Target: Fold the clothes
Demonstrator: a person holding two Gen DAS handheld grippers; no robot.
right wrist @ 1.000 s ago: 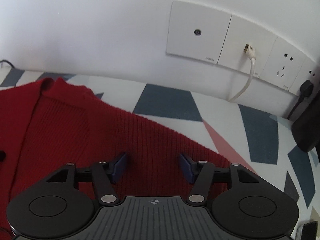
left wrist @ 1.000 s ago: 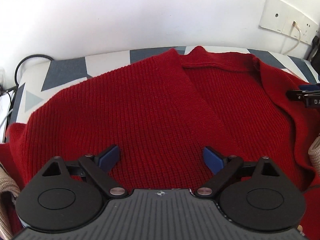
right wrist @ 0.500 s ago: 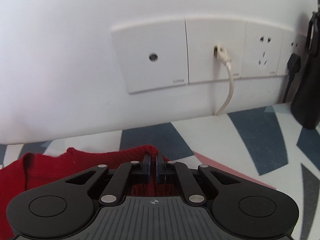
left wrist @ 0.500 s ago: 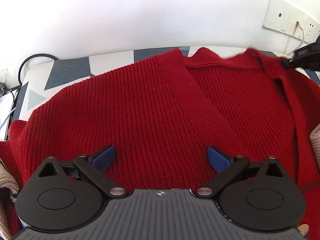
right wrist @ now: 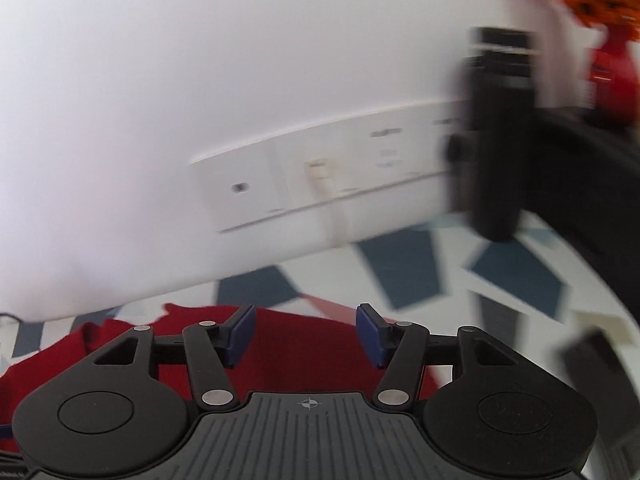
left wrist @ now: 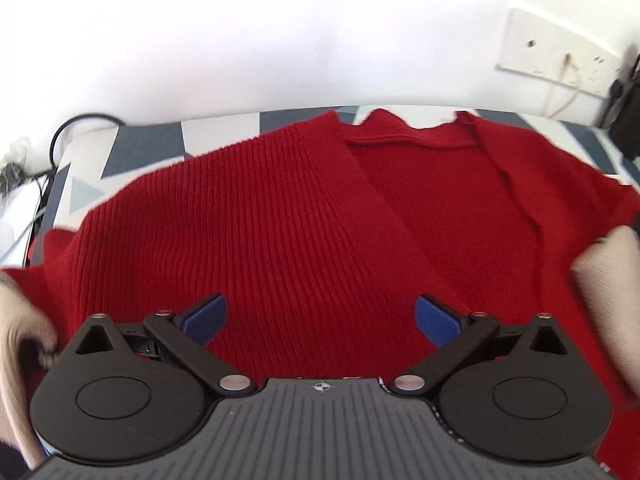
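A red knitted cardigan point(left wrist: 304, 220) lies spread on the patterned table, its front panels laid over each other and its neckline toward the wall. My left gripper point(left wrist: 320, 316) hovers low over its near part, open and empty. My right gripper point(right wrist: 305, 334) is open and empty above the cardigan's far right edge point(right wrist: 280, 332), and the view is blurred by motion. A gloved hand point(left wrist: 608, 280) shows at the right of the left wrist view.
The table top point(right wrist: 400, 268) has a white, grey-blue and pink geometric pattern and meets a white wall. A wall socket plate with a plugged cable point(right wrist: 320, 176) is behind. A tall black object point(right wrist: 500, 140) stands at the right. Cables point(left wrist: 68, 136) lie at the far left.
My right gripper was shut on the cardigan's edge half a second ago; now it is open and has let go, swinging right. The right panel now lies flatter. The left gripper stays open.
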